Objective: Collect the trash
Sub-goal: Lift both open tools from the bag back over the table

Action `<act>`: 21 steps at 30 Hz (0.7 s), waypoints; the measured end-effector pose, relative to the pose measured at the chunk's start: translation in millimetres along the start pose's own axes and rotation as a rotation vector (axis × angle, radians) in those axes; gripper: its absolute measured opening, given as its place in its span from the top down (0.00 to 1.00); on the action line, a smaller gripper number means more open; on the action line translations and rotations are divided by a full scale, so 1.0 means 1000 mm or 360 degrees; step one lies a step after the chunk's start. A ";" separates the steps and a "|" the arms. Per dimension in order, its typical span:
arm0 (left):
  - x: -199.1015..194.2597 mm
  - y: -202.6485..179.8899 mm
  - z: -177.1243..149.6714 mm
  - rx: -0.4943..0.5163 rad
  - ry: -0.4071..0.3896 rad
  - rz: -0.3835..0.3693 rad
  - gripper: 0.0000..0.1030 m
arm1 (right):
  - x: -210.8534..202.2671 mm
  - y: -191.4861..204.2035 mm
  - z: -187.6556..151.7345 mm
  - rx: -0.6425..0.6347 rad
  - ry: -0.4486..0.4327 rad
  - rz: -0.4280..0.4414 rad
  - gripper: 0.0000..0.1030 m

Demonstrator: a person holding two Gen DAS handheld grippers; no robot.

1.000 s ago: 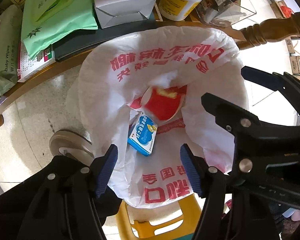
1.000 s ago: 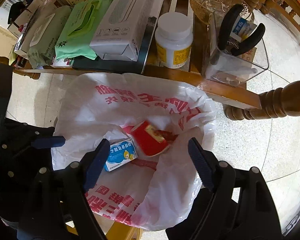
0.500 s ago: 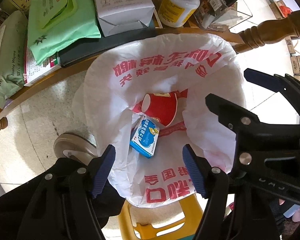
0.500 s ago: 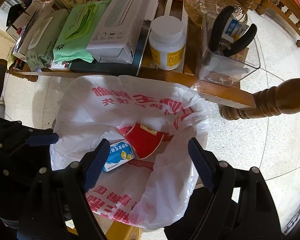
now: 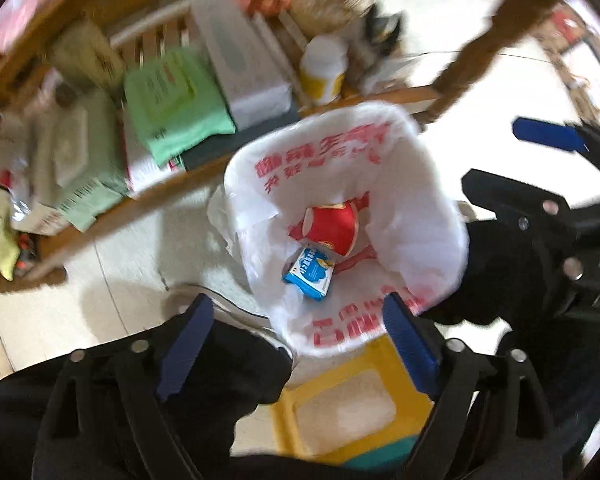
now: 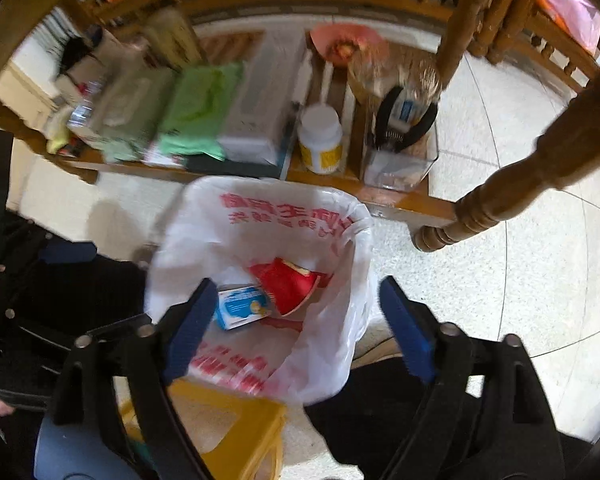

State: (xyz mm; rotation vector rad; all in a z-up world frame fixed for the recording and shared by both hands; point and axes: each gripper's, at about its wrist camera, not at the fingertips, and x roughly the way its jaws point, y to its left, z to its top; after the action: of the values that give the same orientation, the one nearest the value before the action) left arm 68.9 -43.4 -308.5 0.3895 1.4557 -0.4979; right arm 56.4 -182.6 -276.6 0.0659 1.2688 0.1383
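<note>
1. Both my grippers are empty with fingers spread wide: the left gripper (image 5: 296, 344) and the right gripper (image 6: 296, 330) both hang above the white trash bag (image 5: 432, 200), which sits on a yellow stool (image 5: 320, 384) on the floor, just beside the front edge of the low wooden shelf (image 6: 396, 200)
2. The collected trash lies at the bottom of the bag: a red paper cup (image 5: 332, 228) on its side, touching a small blue box (image 5: 309, 272)
3. I think the bag is the weak point; its thin rim stands loosely, so a finger catching it could pull it off the stool and spill both pieces
4. On the shelf the white bottle (image 6: 321, 140), the green wipes pack (image 6: 198, 114) and the grey box (image 6: 260, 112) crowd together, and both views are blurred, so a hasty reach might knock a neighbour off the edge or take something that isn't trash
5. Compared with a second ago, both my cameras have pulled up and back: bag and shelf look smaller, more floor shows, and the cup has rolled from mouth-up to lying sideways
</note>
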 end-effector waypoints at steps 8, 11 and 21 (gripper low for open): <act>-0.148 -0.012 -0.020 0.0247 -0.0260 0.0049 0.11 | -0.135 0.009 0.004 -0.0129 -0.0274 0.0006 0.11; -0.217 -0.008 -0.009 0.0361 -0.0411 0.0057 0.08 | -0.185 0.008 0.018 -0.0181 -0.0434 -0.0080 0.06; -0.345 0.012 0.056 0.0591 -0.0562 0.0263 0.07 | -0.298 0.004 0.077 -0.0388 -0.0569 -0.0172 0.06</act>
State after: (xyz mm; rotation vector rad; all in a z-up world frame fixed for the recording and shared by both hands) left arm 106.9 -33.9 39.2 0.6745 0.9796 -0.6681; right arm 43.2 -218.6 29.0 -0.1811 0.8897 0.1782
